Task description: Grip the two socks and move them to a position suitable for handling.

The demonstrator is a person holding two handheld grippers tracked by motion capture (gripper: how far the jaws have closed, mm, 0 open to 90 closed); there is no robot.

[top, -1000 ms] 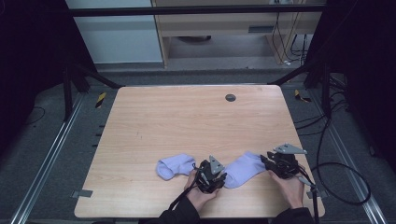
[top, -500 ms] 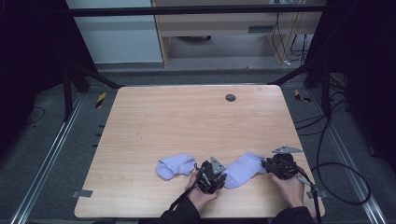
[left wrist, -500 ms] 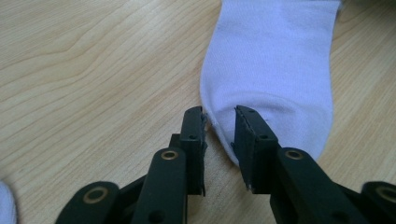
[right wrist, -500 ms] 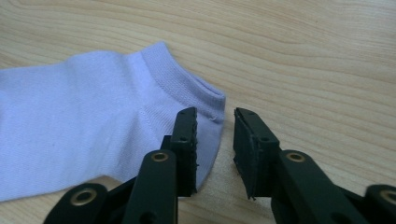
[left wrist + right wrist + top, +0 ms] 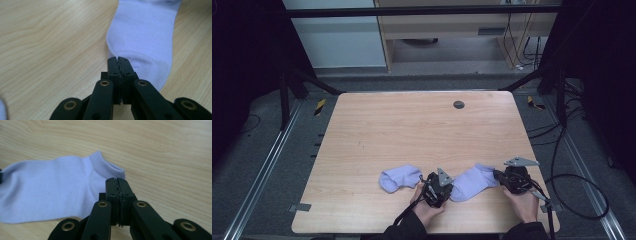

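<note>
- The sock [image 5: 472,181] lies flat near the desk's [image 5: 422,135] front edge, between both tools.
- Left tool [image 5: 118,59] has just been closing and pinches its toe edge.
- Right tool [image 5: 116,180] has just been closing, clamped at the cuff.
- Second sock [image 5: 398,178] lies just left.
</note>
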